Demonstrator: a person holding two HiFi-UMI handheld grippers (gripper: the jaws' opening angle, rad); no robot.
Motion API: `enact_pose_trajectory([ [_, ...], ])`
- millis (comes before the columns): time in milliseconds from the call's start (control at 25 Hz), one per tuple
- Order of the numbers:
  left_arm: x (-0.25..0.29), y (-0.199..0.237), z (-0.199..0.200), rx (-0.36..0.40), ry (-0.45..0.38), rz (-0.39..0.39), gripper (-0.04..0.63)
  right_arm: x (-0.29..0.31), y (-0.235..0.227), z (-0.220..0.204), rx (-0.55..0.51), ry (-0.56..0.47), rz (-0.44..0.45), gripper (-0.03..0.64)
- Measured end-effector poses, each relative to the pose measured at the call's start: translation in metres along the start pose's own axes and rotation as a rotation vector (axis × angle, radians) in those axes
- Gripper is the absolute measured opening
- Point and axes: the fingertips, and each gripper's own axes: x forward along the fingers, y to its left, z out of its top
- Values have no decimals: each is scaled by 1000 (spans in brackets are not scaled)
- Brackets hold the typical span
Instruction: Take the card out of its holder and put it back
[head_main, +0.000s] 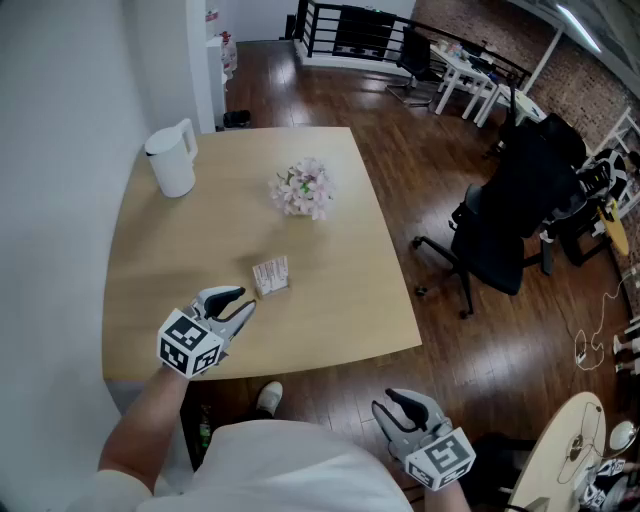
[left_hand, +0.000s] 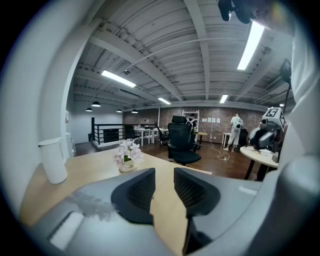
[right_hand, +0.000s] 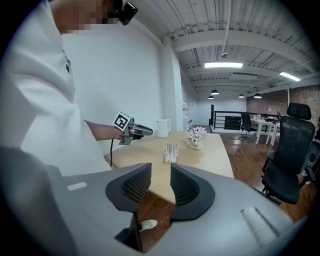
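The card holder (head_main: 271, 276) sits on the light wooden table (head_main: 340, 300), near its front half, with its cards (right_hand: 170, 148) standing upright in it, so nothing has been drawn out yet. The left gripper (head_main: 243, 303) hovers over the table just short of the holder and to its left, tilted slightly downward and aimed toward it. Its jaws stand apart with only bare tabletop showing between them (the holder itself lies below that camera's line of sight), which looks like an approach with room left to close on a card edge.

The right gripper (head_main: 385, 405) hangs low, off the table's front edge and above the dark wood floor (head_main: 480, 340). Its jaws are also parted and hold nothing. From there it looks across at the holder and the left gripper, probably kept back so the one-handed reach is unobstructed, or waiting to steady the holder.

A white jug (head_main: 172, 160) stands at the far left corner and a small bunch of pale flowers (head_main: 303, 188) mid-table. Both are well apart from the holder, so the way in is open. The cards are thin and closely set, so picking out one of them will likely need a careful, narrow pinch.
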Motion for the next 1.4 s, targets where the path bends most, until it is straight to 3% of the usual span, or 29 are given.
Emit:
enact_pose_trajectory([
  [280, 78, 72, -15, 41, 96, -102, 147, 28, -13, 19, 53, 6, -114, 126],
  [520, 125, 85, -50, 42, 201, -184, 142, 29, -7, 17, 124, 25, -214, 124],
  [680, 140, 87, -68, 44, 242, -212, 102, 28, -3, 11, 161, 43, -259, 124],
  [880, 147, 85, -76, 39, 245, -250, 33, 26, 1, 6, 189, 51, -300, 126],
  [1080, 145, 82, -74, 18, 238, -295, 19, 26, 5, 4, 196, 54, -315, 126],
  [1400, 134, 79, -53, 49, 205, -306, 16, 22, 9, -1, 196, 50, -321, 124],
])
